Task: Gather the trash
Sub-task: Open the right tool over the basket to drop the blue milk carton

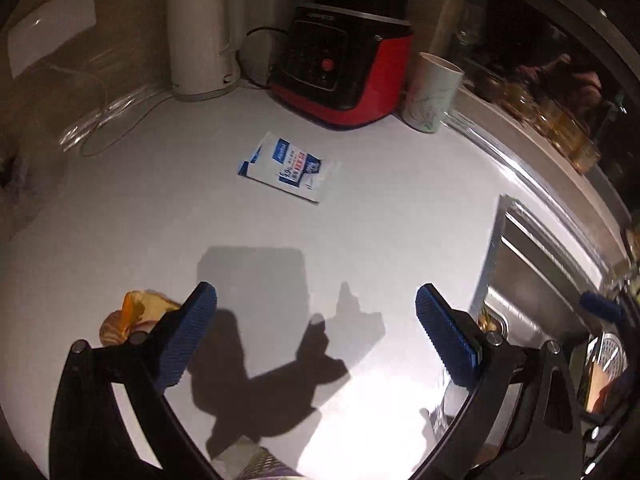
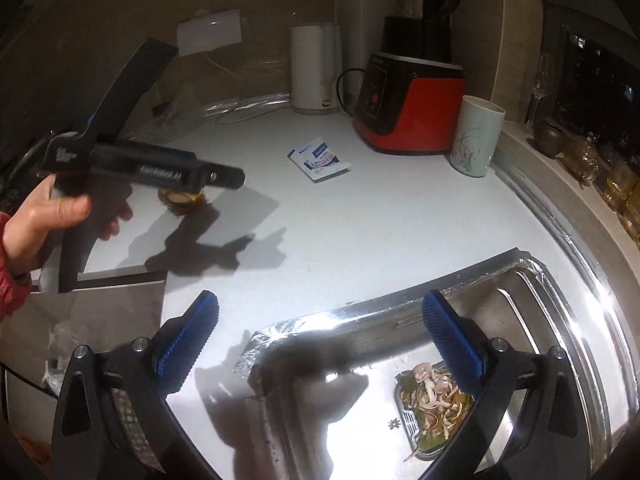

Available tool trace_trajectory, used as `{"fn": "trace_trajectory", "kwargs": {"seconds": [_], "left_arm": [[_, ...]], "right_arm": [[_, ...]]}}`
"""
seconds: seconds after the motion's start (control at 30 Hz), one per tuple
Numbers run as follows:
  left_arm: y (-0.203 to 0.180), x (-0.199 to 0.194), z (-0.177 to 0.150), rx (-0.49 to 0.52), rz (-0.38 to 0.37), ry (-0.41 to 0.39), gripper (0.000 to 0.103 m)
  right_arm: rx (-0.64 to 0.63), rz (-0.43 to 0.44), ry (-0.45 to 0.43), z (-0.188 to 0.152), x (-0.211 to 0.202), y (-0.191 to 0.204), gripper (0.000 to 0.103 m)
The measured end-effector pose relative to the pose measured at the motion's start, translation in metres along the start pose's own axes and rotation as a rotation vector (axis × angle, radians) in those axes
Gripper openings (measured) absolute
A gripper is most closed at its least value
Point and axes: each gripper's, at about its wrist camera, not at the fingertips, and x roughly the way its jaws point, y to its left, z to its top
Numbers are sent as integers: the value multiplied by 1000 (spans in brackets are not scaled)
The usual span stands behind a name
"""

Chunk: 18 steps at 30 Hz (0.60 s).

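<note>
A blue-and-white wipes packet (image 1: 288, 168) lies flat on the white counter (image 1: 360, 220), well ahead of my left gripper (image 1: 316, 320). That gripper is open with nothing between its blue pads. A piece of orange peel (image 1: 132, 316) rests just outside its left finger. My right gripper (image 2: 320, 328) is open and empty, hovering over the edge of the steel sink (image 2: 540, 280). Food scraps (image 2: 432, 392) fill the sink strainer. The right wrist view also shows the left gripper (image 2: 228, 176) held in a hand (image 2: 48, 212) above the peel (image 2: 180, 198), with the packet (image 2: 320, 158) beyond it.
A red-and-black blender base (image 1: 340, 68), a white kettle (image 1: 196, 40) and a pale cup (image 1: 432, 92) stand along the back wall. A wine glass (image 2: 542, 84) and amber glassware (image 2: 616, 188) sit on the ledge at right. Crumpled clear plastic (image 1: 100, 116) lies at the back left.
</note>
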Motion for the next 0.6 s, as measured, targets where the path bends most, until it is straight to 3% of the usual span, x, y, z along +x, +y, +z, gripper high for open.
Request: {"fn": "trace_trajectory", "kwargs": {"seconds": [0.1, 0.3, 0.47, 0.6], "left_arm": [[23, 0, 4, -76, 16, -11, 96], [67, -25, -24, -115, 158, 3, 96], [98, -37, -47, -219, 176, 11, 96], [107, -30, -59, -231, 164, 37, 96]], "right_arm": [[-57, 41, 14, 23, 43, -17, 101], [-172, 126, 92, 84, 153, -33, 101], [-289, 122, 138, 137, 232, -25, 101], [-271, 155, 175, 161, 275, -22, 101]]}}
